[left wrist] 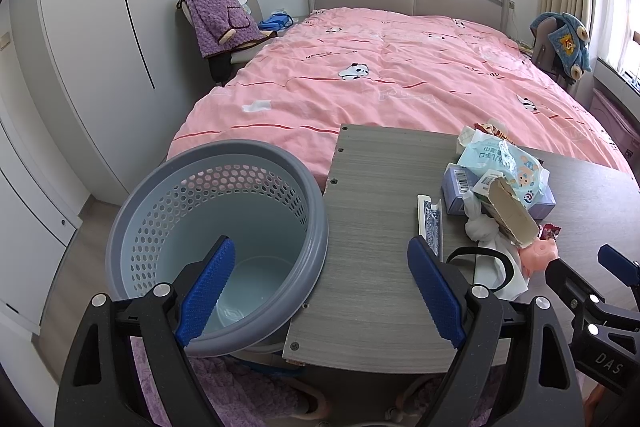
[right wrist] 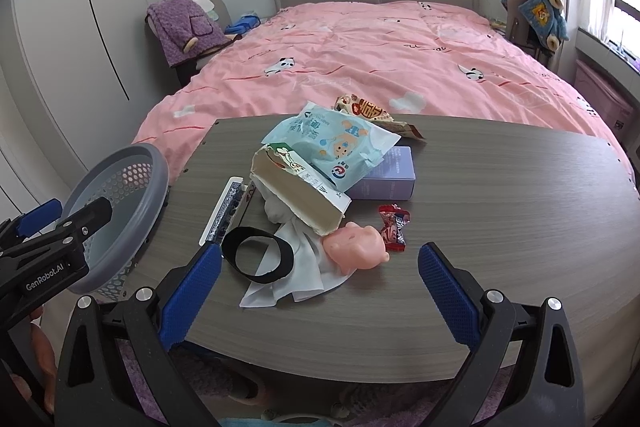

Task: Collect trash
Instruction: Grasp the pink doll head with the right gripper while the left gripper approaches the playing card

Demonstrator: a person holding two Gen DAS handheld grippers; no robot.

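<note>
A pile of trash lies on the grey wooden table [right wrist: 500,211]: a torn cardboard carton [right wrist: 298,189], a light-blue wipes packet [right wrist: 340,143], a purple box [right wrist: 390,175], a red candy wrapper [right wrist: 394,227], a snack wrapper [right wrist: 372,113], white tissue [right wrist: 296,279], a black band [right wrist: 258,255] and a pink toy pig [right wrist: 356,247]. A grey perforated waste basket [left wrist: 218,239] stands at the table's left edge, nothing in it. My left gripper [left wrist: 320,259] is open, straddling the basket rim and table corner. My right gripper [right wrist: 320,259] is open just in front of the tissue and pig.
A bed with a pink quilt [right wrist: 360,59] lies behind the table. White wardrobes [left wrist: 100,47] line the left wall. A chair with a purple blanket [left wrist: 220,19] stands left of the bed, another with a blue garment [right wrist: 536,15] at right. A card deck box [left wrist: 430,223] lies on the table.
</note>
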